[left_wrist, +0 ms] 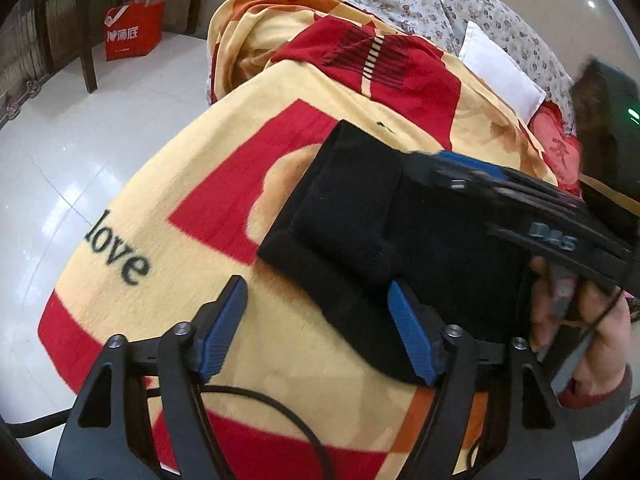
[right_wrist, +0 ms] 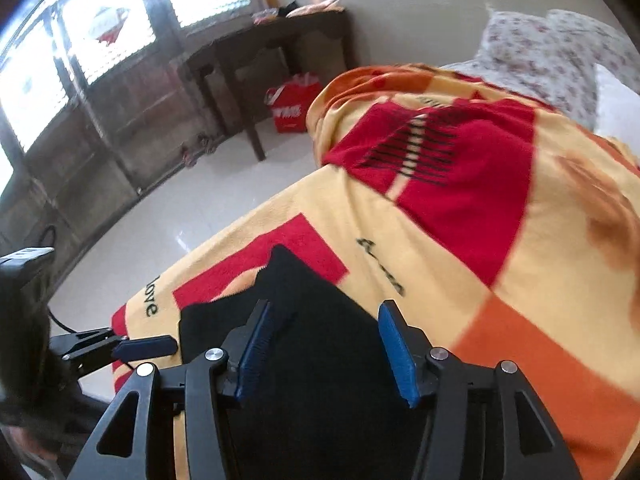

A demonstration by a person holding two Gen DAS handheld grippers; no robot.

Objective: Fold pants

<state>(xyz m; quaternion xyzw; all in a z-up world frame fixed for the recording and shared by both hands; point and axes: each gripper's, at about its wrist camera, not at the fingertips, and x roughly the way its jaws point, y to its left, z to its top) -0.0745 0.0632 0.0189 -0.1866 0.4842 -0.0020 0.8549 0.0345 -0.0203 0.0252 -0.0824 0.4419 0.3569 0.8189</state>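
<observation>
We found the black pants [left_wrist: 352, 216] lying folded into a compact block on the red-and-yellow blanket [left_wrist: 208, 280] covering the bed, a flat spot for pressing folds. Our left gripper [left_wrist: 320, 328] hung at the near edge, tongs apart and empty; our right gripper [right_wrist: 326, 344] hovered above, likewise spread.

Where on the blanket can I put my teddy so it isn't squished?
Bare blanket lies between the black pants and the red patch with black stripes. Also left of the pants, by the word "love". Around the pants is crowded: both grippers sit there.
</observation>
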